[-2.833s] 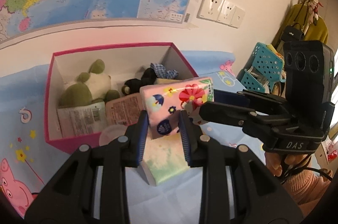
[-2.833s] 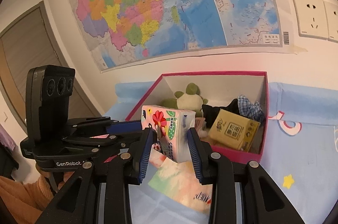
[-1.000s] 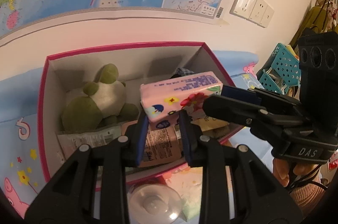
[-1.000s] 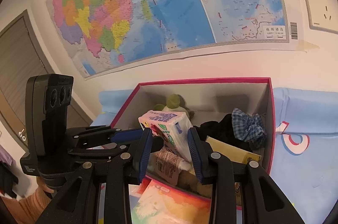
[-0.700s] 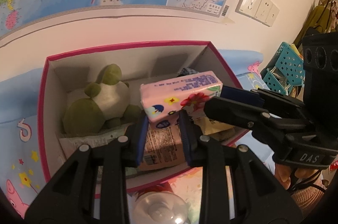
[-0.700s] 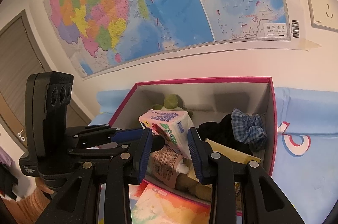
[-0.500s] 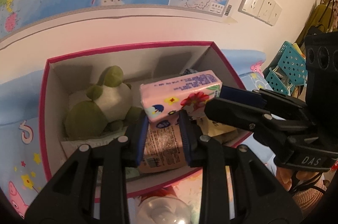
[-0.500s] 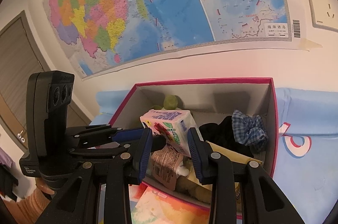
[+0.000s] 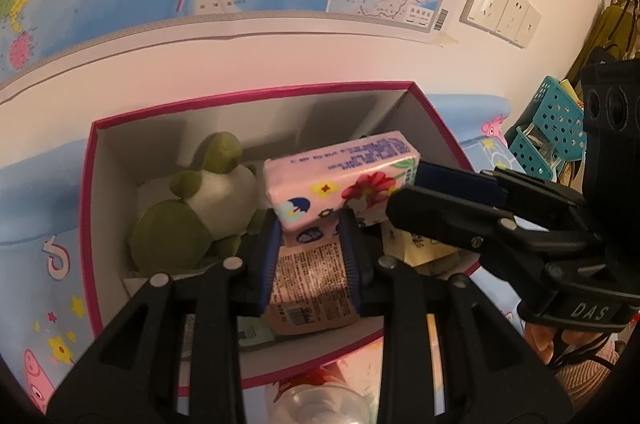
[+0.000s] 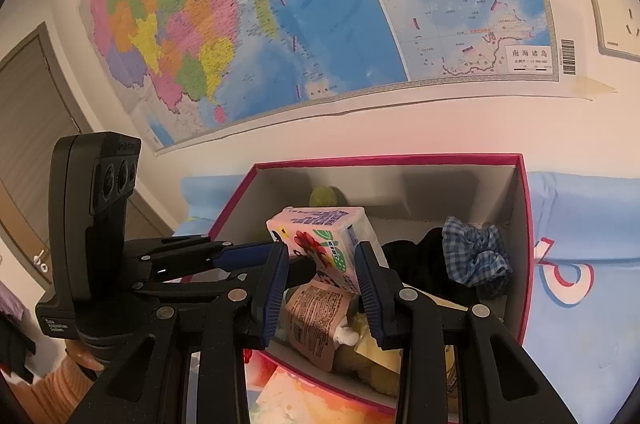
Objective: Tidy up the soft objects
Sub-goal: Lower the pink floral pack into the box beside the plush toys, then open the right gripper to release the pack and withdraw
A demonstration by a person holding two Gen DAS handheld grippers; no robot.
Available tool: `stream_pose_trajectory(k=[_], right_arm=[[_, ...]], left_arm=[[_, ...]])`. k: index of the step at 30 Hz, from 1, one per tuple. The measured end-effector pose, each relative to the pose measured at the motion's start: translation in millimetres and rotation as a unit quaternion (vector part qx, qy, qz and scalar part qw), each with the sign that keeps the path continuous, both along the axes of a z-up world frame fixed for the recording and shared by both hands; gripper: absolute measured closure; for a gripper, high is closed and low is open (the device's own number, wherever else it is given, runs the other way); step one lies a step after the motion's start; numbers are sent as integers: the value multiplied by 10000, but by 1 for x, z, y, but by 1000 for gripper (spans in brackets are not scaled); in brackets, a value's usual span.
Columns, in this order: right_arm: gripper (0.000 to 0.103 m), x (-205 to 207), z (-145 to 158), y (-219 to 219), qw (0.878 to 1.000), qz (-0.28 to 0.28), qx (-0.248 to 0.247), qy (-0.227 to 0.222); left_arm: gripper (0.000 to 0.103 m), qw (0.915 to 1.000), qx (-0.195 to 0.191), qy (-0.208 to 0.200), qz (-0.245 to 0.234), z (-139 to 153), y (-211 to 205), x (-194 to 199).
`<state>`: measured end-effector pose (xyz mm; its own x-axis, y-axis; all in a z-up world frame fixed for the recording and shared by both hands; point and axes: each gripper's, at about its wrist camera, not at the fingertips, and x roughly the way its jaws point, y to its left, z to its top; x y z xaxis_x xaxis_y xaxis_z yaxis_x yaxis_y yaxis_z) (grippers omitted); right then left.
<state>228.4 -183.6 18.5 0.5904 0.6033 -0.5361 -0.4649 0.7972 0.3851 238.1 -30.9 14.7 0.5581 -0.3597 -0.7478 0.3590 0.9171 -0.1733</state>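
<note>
A pink floral tissue pack (image 9: 340, 180) hangs above the open magenta-rimmed box (image 9: 90, 184). My left gripper (image 9: 310, 228) is shut on its near end. My right gripper (image 10: 322, 260) is shut on its other end, and the pack also shows in the right wrist view (image 10: 324, 244). In the box lie a green and white plush toy (image 9: 192, 204), a pink printed packet (image 9: 310, 284), a yellow pack (image 9: 420, 244), a black cloth (image 10: 424, 268) and a blue checked scrunchie (image 10: 476, 252).
The box (image 10: 524, 224) stands on a blue cartoon-print cloth (image 9: 36, 232) against a wall with a map (image 10: 280, 4). A clear plastic item (image 9: 320, 400) and a colourful pack (image 10: 304, 396) lie in front of the box. Teal baskets (image 9: 548, 132) stand at the right.
Both grippers have carried the tissue pack from in front of the box to over its inside, and it has sunk slightly lower over the contents.
</note>
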Motion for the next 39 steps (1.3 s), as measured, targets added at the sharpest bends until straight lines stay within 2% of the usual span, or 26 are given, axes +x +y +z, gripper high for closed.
stream_pose_trajectory(k=[15,22,25,27,29,33,37,39], right_arm=[[67,12,-3,5,9999,-102,-42,48],[67,15,-3,11,9991,-329,-270,-56],[64,16,-3,10,9990,-380,-245,-39],[58,14,-4,8,9985,-450,-305,-59],[57,11,-4,6,9984,-470,-317,-70],[57,2,-1,3,9983,-435,-360,-134],[56,-18,3,-1,9983,-365,-369,-257],[51,-32,6,-3,9978,-334,-435,-373]], left_arm=[[72,9998,142,134,47,-5,-5,10],[72,9993,220,261,128,-10,-8,17],[72,9992,178,273,213,-10,-3,18],[69,9991,140,284,273,-9,1,19],[57,9992,101,215,318,-6,5,17],[53,9992,-44,4,394,3,16,5],[43,9983,-28,-423,406,16,24,-23],[35,9971,-84,-663,370,22,29,-40]])
